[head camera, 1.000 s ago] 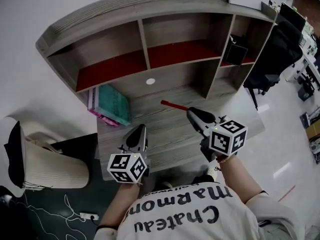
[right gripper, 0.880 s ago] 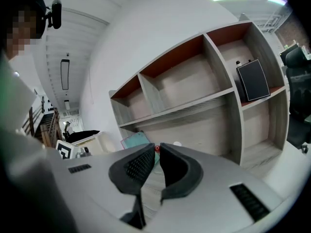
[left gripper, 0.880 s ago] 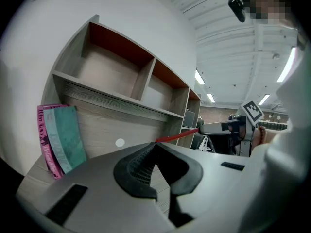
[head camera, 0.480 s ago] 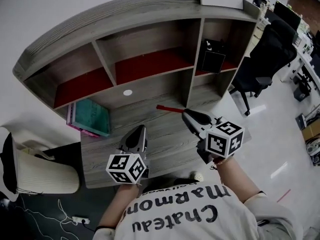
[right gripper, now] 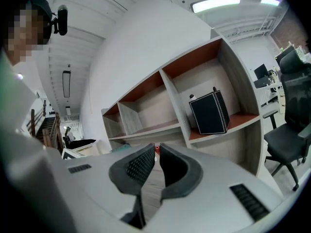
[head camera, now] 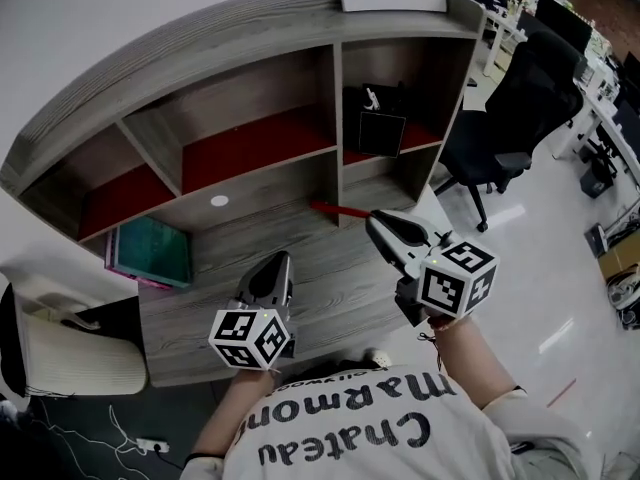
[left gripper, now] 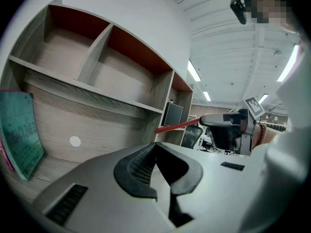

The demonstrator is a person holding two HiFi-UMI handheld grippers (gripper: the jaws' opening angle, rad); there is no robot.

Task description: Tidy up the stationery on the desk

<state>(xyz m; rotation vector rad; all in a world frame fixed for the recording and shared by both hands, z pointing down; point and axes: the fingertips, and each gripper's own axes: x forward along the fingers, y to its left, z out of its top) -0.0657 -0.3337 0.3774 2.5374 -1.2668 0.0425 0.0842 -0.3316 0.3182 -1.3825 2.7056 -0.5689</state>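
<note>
Jaws of right gripper (head camera: pixel 374 220) on red pen (head camera: pixel 338 210); left gripper (head camera: pixel 282 259) closed

Book (head camera: pixel 150 251) left on desk (head camera: pixel 330 283); box (head camera: pixel 381 133) in right shelf compartment (head camera: pixel 425 133).

Definitely an open-plan office. Grey wood desk (head camera: pixel 335 283) with a cubby shelf unit (head camera: pixel 240 118) on top, black swivel chair (head camera: pixel 505 108) just beside it, dark monitors (head camera: pixel 563 23) lined up further back, glossy white floor (head camera: pixel 545 268), long strip lights (right gripper: pixel 216 4) across a white panelled ceiling (left gripper: pixel 228 47).
</note>
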